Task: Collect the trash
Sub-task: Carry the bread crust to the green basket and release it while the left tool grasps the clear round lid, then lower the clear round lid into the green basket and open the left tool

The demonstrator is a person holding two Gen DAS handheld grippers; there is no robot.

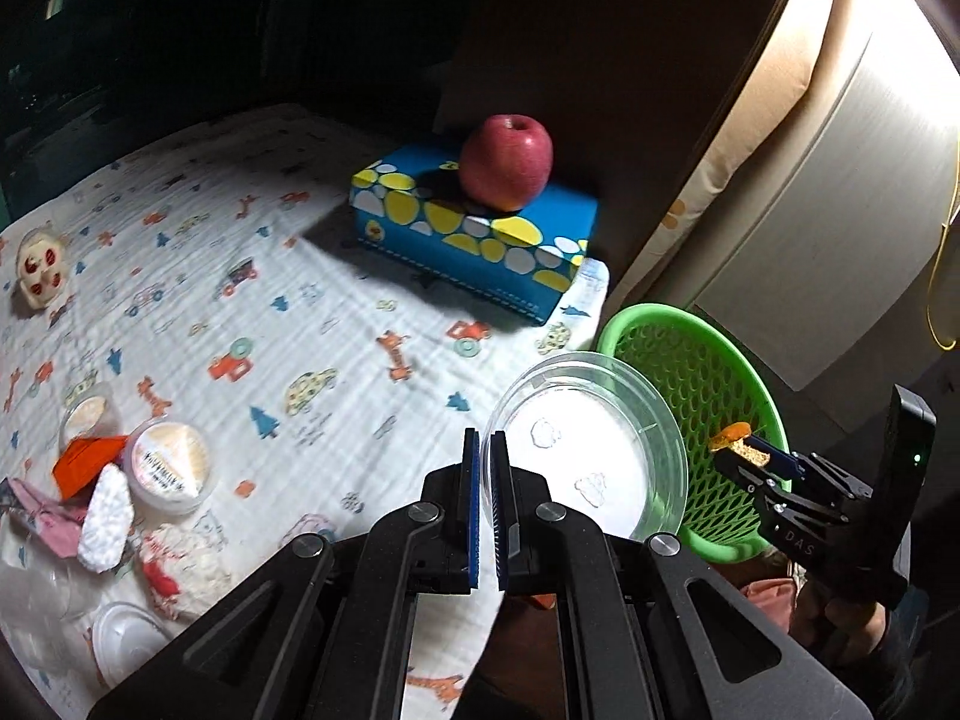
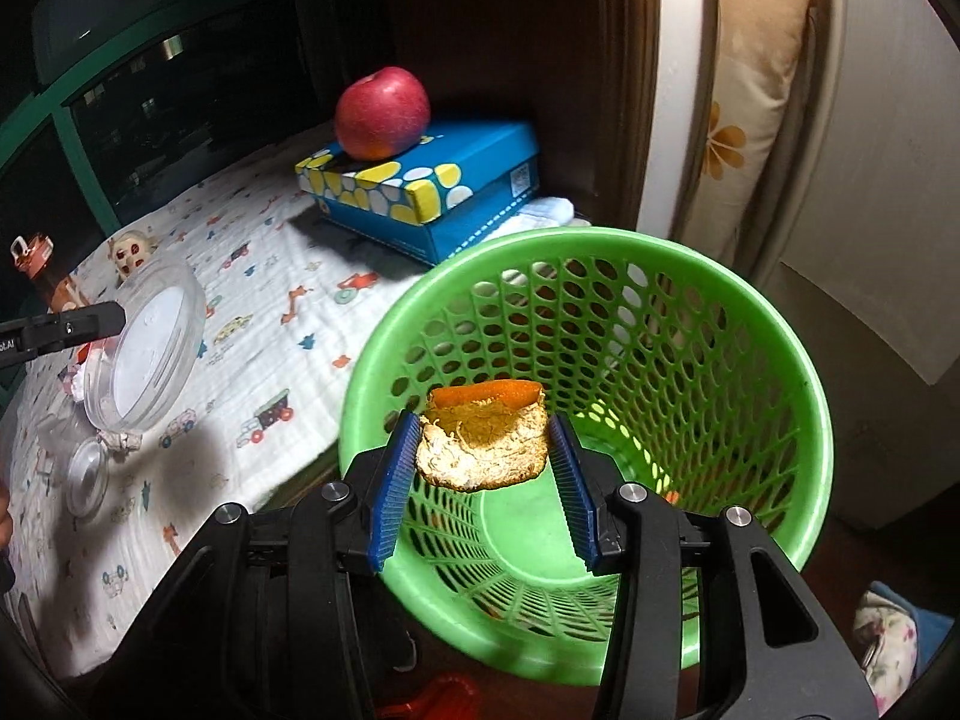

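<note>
glossy green plastic basket point(image 2: 750, 324), matt cloth point(image 1: 240, 276)

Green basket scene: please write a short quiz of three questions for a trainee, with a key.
1. True or false: the right gripper holds an orange peel over the green basket.
2. What supports the red apple? A) the plastic lid B) the blue box C) the cloth
3. Fill in: the left gripper pinches the rim of a clear ____ .

Key: 1 true; 2 B, the blue box; 3 plastic lid.
</note>
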